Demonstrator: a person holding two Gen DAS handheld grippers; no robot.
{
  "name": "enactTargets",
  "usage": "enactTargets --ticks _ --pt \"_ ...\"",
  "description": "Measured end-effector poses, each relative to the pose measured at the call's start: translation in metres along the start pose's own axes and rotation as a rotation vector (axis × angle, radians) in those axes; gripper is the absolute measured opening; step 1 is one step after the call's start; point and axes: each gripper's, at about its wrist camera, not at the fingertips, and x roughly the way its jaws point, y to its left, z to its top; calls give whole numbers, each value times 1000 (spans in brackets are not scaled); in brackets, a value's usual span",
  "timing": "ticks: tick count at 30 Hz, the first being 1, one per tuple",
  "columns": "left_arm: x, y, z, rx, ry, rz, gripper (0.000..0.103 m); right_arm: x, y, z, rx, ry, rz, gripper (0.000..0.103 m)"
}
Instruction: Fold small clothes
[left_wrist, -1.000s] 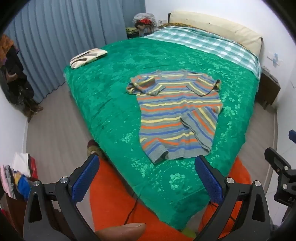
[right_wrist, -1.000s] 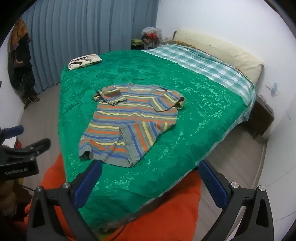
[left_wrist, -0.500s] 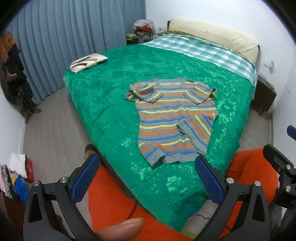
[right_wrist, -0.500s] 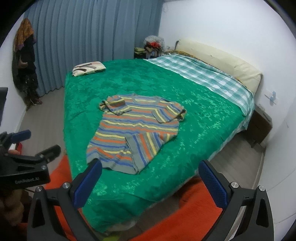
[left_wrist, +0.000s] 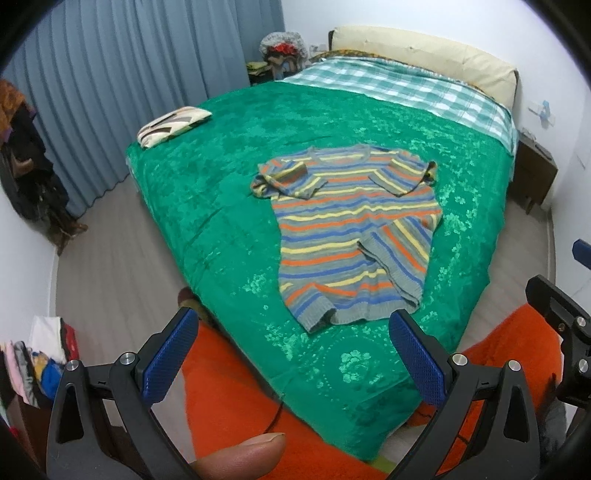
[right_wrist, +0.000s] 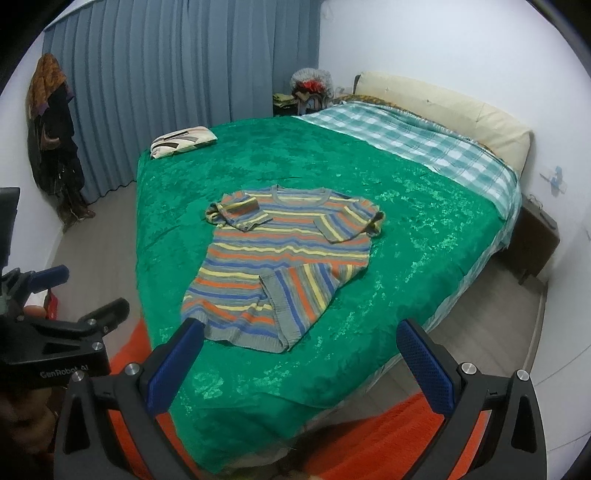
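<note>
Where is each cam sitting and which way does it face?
Left wrist: on the left claw, held off the bed's foot, facing the striped sweater on the green bedspread; its open blue fingers, a thumb tip and the right claw's body at the right edge show.
Right wrist: on the right claw, same heading from further right; the left claw's body shows at left.
Shared: sweater, bedspread, patterned cushion.
</note>
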Motion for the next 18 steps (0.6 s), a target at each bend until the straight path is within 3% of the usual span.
enactTargets --ticks 18 --pt "22 -10 3 50 44 -2 103 18 -3 -6 11 45 -29 103"
